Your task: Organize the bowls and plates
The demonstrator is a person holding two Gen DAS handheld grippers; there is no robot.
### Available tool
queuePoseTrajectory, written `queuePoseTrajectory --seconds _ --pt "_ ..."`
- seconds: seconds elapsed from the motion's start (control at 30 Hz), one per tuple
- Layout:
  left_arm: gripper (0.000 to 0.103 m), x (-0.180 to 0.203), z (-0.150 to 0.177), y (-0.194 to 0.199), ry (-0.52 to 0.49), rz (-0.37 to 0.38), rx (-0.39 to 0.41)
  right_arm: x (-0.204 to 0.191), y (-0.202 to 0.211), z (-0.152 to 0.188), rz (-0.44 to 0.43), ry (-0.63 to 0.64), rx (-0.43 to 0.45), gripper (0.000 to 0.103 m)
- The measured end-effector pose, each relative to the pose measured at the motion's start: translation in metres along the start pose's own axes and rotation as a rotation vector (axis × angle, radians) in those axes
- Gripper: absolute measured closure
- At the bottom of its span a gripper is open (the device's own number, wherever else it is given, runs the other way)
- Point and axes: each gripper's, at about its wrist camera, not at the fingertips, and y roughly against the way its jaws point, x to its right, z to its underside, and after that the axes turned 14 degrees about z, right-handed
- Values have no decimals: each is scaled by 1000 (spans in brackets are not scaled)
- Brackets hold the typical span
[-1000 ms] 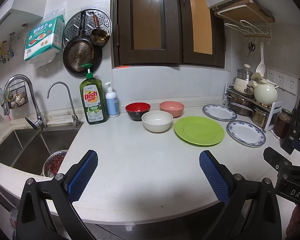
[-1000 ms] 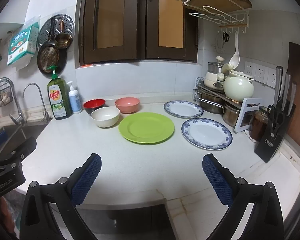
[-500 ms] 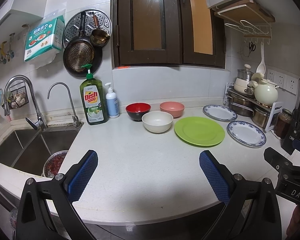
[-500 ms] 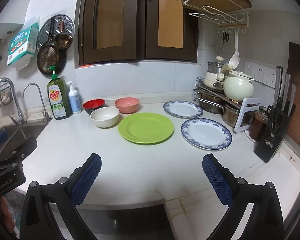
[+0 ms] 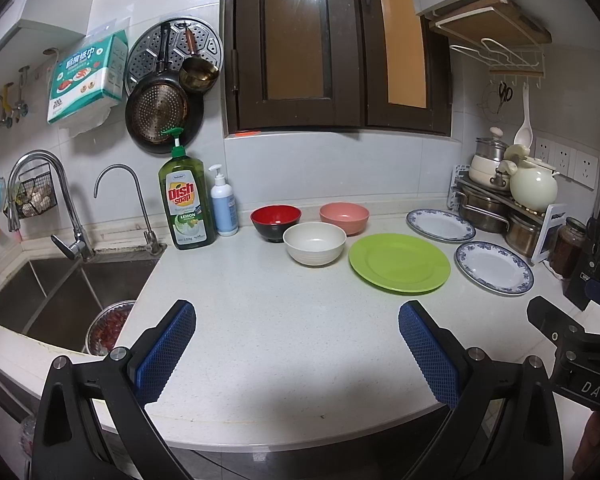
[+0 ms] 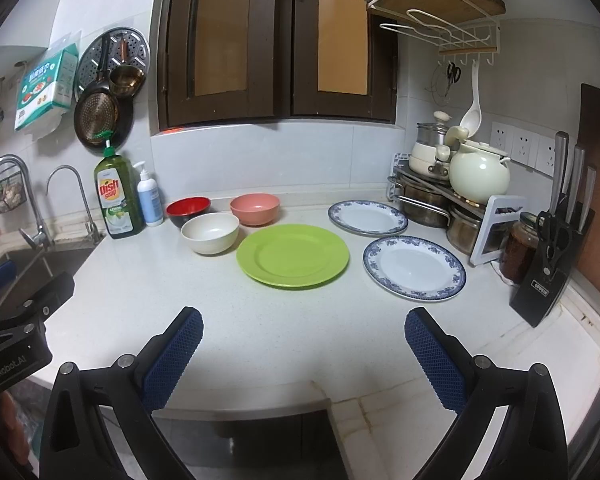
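The plates and bowls lie spread on the worktop (image 6: 284, 332), all of them ahead of both grippers and none touched. Three bowls stand close together at the back: the red bowl (image 6: 188, 209), the pink bowl (image 6: 255, 208) and the white bowl (image 6: 210, 233) in front of them. The green plate (image 6: 292, 255) lies just beside the white bowl, and the two blue-rimmed plates, the far one (image 6: 367, 217) and the near one (image 6: 414, 268), lie further toward the pot rack (image 6: 428, 200).

The right gripper (image 6: 304, 354) has its fingers wide apart and holds nothing; the plates are ahead of it and to its right, so I judge it is the nearer one for them. The left gripper (image 5: 297, 350) is also spread and holding nothing, and the bowls lie nearly straight ahead of it, well apart from its fingers. Both must travel forward over the bare worktop first.
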Motion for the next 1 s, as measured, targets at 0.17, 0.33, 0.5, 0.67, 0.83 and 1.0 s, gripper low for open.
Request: queuePoseTrajectory --seconds 0.17,0.33,0.5,0.67,0.83,1.0 --pt "0 1 -2 -3 -1 -3 -1 1 -3 0 -3 0 -2 1" --pt "0 2 -4 -8 5 5 -8 1 -2 0 -1 0 -1 0" --pt "0 13 -4 -24 14 14 -51 4 -12 2 -8 -4 -21 1" --pt "0 22 1 -33 -10 1 -67 14 -33 5 -21 -22 -61 1" --pt "0 18 -9 -55 -32 22 -72 10 -52 5 -17 -33 -105 0" --pt "0 0 -26 -94 -60 96 -99 -3 -77 -4 6 -55 -128 1"
